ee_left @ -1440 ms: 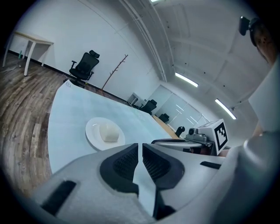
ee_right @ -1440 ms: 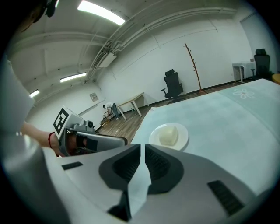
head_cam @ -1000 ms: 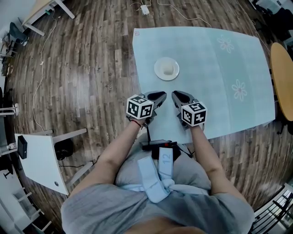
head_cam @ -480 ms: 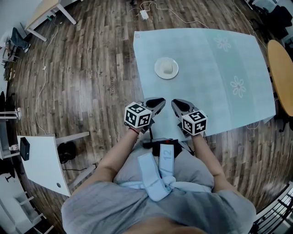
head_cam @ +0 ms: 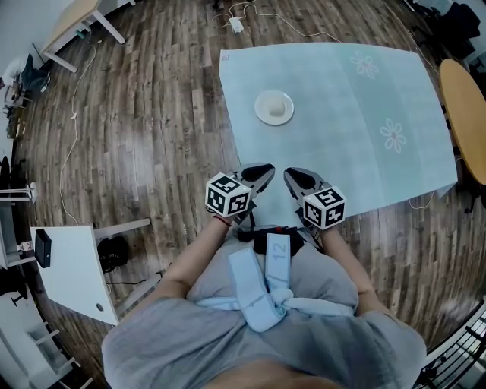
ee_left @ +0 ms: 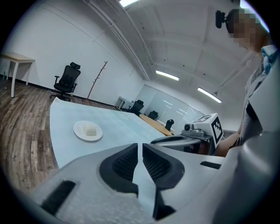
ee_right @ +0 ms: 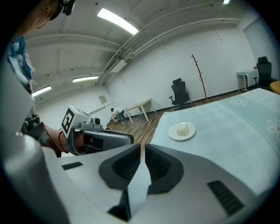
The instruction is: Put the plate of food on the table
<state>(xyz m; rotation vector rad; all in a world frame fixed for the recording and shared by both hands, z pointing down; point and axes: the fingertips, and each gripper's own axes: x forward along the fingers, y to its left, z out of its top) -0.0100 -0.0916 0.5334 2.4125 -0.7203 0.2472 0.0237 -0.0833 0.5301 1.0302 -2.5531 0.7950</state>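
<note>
A white plate [head_cam: 274,107] with a pale lump of food rests on the table's light blue cloth [head_cam: 342,129], toward its left side. Both grippers hang at the table's near edge, well short of the plate. My left gripper [head_cam: 264,169] and right gripper [head_cam: 291,175] sit side by side, each shut with nothing between the jaws. In the left gripper view the plate [ee_left: 88,130] lies ahead and left of the shut left gripper [ee_left: 140,151]. In the right gripper view the plate [ee_right: 182,130] lies ahead and right of the shut right gripper [ee_right: 143,153].
A round wooden table [head_cam: 465,114] stands to the right of the clothed one. A white desk [head_cam: 68,262] is at the lower left and another desk [head_cam: 72,19] at the top left. A power strip [head_cam: 237,23] and cables lie on the wooden floor beyond the table.
Both grippers have drawn back a little from the plate, from over the cloth to the table's near edge. The plate has stayed put.
</note>
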